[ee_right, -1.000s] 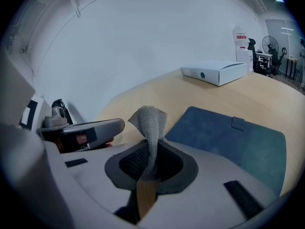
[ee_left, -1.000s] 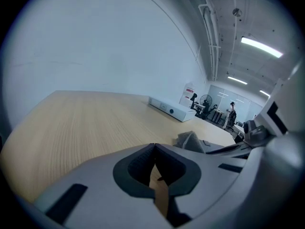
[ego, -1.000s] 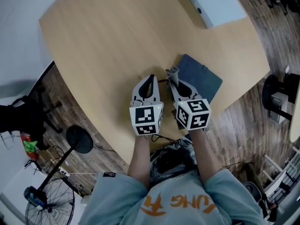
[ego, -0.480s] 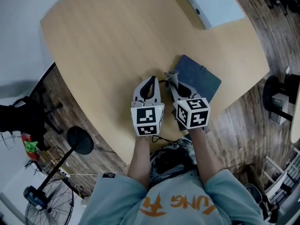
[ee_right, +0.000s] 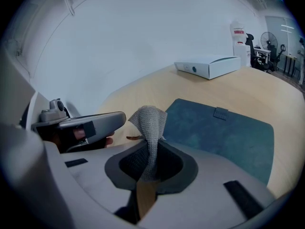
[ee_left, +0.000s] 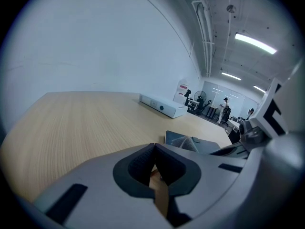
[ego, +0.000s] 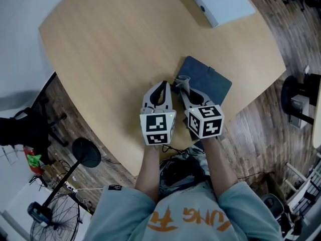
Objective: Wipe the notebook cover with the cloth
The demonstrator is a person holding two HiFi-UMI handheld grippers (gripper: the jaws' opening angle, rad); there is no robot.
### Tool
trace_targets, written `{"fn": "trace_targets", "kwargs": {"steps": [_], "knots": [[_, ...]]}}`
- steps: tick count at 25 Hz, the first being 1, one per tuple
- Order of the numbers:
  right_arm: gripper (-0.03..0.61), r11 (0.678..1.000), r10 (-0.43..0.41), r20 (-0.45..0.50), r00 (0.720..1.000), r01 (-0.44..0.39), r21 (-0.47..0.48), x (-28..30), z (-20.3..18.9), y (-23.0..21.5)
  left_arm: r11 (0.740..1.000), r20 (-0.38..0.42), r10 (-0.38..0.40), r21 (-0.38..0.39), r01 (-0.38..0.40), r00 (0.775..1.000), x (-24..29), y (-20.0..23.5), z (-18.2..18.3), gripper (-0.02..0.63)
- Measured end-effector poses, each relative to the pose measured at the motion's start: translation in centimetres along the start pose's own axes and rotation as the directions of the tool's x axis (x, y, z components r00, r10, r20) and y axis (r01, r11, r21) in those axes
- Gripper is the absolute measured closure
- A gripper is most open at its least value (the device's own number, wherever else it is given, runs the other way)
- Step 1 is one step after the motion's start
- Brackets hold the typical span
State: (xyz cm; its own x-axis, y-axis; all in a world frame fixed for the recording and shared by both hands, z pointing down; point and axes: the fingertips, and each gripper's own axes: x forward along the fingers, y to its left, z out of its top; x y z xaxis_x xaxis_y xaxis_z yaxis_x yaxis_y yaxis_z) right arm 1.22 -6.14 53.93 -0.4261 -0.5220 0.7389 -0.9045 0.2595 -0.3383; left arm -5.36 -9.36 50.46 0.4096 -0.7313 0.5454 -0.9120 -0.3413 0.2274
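Two tongs hover side by side over the pale wooden desk (ego: pixel 115 39). The left tongs (ee_left: pixel 153 149) are clenched on nothing. The right tongs (ee_right: pixel 150 152) grasp a grey woven cloth (ee_right: pixel 150 128), whose free end sticks up past the tips. Just beyond them the dark blue rectangular notebook (ego: pixel 208 82) lies flat near the desk's right edge. Its long axis slants from far left to near right, with the clasp tab on the far long side. A white flat box (ego: pixel 220 1) rests at the desk's far edge, and wood-plank floor (ego: pixel 261 134) surrounds the desk.
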Motion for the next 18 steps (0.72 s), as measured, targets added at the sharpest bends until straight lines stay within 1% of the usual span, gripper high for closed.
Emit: {"fn": "trace_targets", "kwargs": {"steps": [12,16,18], "knots": [[0.548,0.998,-0.042,0.023,0.999,0.041,0.043,-2.7,-1.2,-3.2,0.996,-0.009,-0.069,0.047,0.069,0.998,1.0,-4.2,0.2,0.595],[0.548,0.996,-0.060,0.037,0.998,0.058,0.065,-3.9,-1.7,-4.6,0.995,-0.018,-0.096,0.024,0.097,0.995,1.2,-5.7,-0.1,0.595],[0.548,0.995,-0.069,0.042,0.997,0.066,0.076,-4.5,-2.1,-5.3,0.994,-0.026,-0.103,0.027,0.104,0.994,1.3,-6.4,-0.4,0.595]]}}
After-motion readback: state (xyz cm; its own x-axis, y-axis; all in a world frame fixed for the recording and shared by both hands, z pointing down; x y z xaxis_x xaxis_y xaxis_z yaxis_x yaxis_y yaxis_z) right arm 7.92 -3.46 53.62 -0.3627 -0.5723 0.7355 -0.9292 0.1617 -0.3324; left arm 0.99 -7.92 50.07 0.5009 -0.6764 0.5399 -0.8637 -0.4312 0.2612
